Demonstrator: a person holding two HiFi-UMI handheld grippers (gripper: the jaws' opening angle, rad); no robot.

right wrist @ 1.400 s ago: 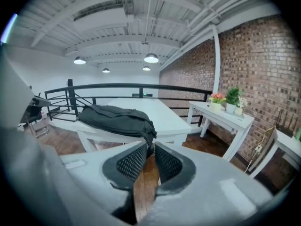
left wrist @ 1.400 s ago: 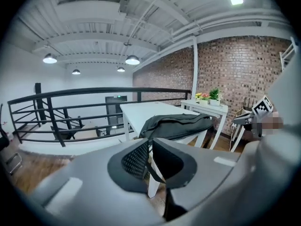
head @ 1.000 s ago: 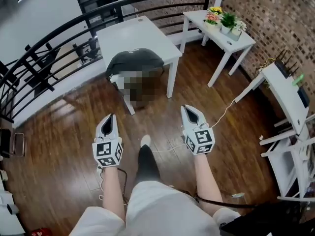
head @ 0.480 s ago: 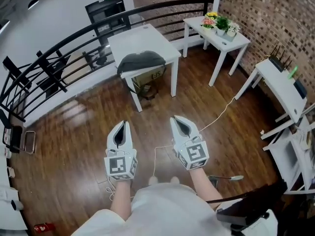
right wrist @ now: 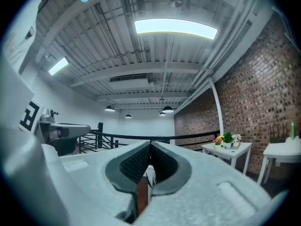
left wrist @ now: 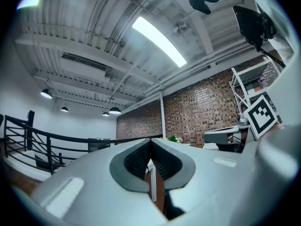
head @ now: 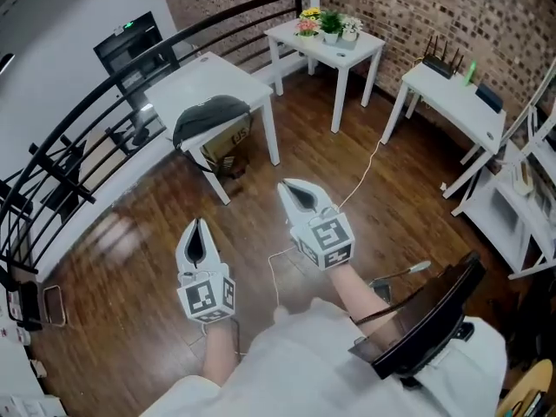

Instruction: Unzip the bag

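A dark grey bag (head: 207,113) lies on the near edge of a white table (head: 193,78) across the room, in the head view. Both grippers are held in the air over the wooden floor, well short of it. My left gripper (head: 197,226) is shut and holds nothing. My right gripper (head: 295,186) is shut and empty too, a little higher and to the right. In the left gripper view the jaws (left wrist: 150,141) meet at their tips; in the right gripper view the jaws (right wrist: 150,145) also meet. The bag does not show in either gripper view.
A cardboard box (head: 228,146) sits under the bag's table. A small white table with potted flowers (head: 328,26) stands by the brick wall; another white table (head: 452,102) and shelving are at the right. A black railing (head: 87,137) runs behind. A white cable (head: 365,168) crosses the floor.
The view has swung to the right, so the bag's table sits further left in it. Both grippers stay shut; the right one has risen and the left one has dropped.
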